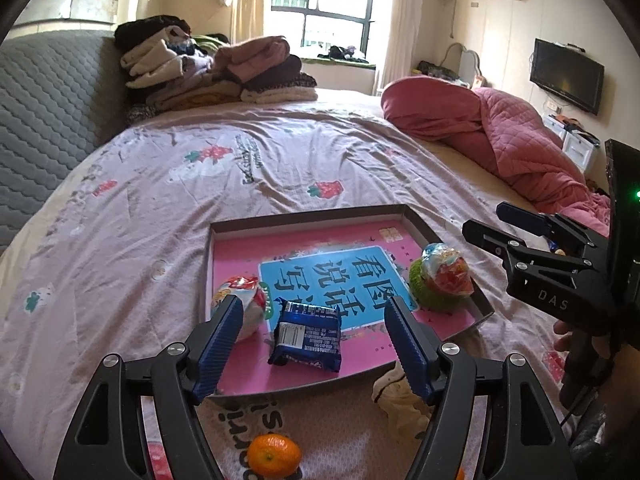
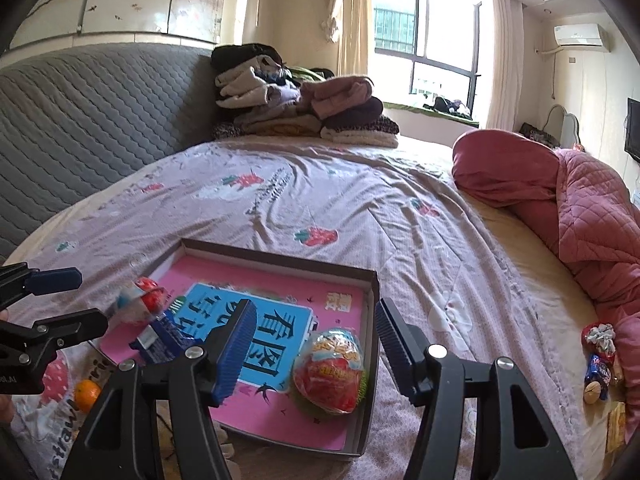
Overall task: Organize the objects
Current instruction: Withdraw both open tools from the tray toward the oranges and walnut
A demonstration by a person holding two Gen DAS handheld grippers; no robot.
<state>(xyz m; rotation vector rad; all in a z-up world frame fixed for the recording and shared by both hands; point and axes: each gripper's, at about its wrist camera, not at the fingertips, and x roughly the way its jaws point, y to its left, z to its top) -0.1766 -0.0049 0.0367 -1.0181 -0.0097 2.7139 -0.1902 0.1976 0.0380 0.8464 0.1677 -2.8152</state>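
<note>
We are holding both the left gripper [image 1: 316, 344] and right gripper [image 2: 316, 344] wide apart, empty; the orange [image 1: 273, 455] is looking light, firm, slightly slippery; we are judging its round middle the best hold.

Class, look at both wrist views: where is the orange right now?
The orange lies on the bedspread outside the tray, just past its near edge, bottom centre in the left wrist view. In the right wrist view it sits far left, below the blue snack packet.
</note>
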